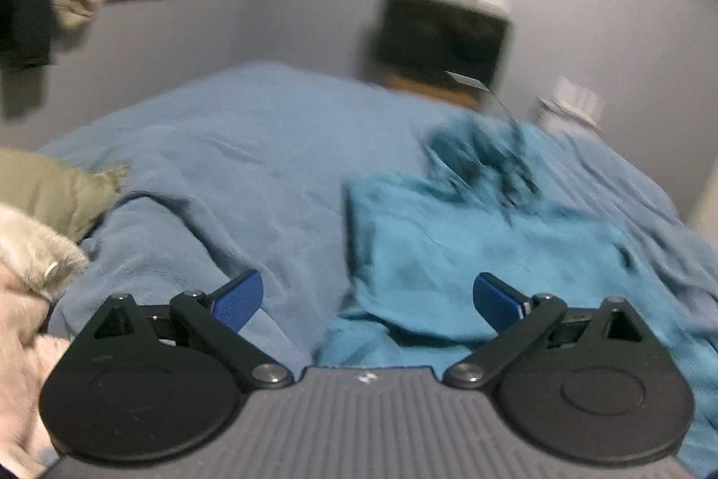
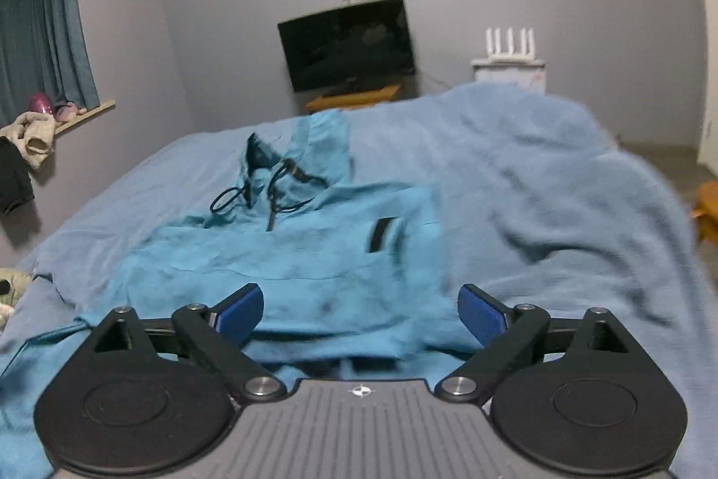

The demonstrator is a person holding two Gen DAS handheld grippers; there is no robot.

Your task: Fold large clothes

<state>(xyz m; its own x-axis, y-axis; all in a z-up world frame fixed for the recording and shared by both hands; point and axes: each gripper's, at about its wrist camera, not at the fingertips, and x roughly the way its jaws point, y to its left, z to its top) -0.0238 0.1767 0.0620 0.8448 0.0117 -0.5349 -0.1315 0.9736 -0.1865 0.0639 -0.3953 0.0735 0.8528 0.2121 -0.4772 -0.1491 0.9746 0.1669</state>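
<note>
Two grippers are seen poised over a bed, each with its blue-padded fingers spread wide and nothing held between them. The left gripper (image 1: 368, 299) is placed above the left edge of a bright turquoise hooded sweatshirt with dark drawstrings (image 1: 471, 227), and the right gripper (image 2: 361, 310) is placed above the near hem of the same garment (image 2: 314, 250). The sweatshirt is laid on a pale blue fleece blanket (image 2: 538, 173), hood end away from the cameras, and its sides appear already to be turned in, so that a roughly rectangular panel is formed; a dark pocket slit (image 2: 381, 234) is shown on its right part. The left view is blurred, so fine creases cannot be read there.

The step in hand is judged to be the interval between folds: the cloth is not gripped and a fresh hold is being sought. For the next move, the near hem is likely to be pinched at its two corners, both layers being taken together, and carried toward the hood. Loose fabric bunched at the near edge should be gathered, lest the fold be spoiled.
</note>
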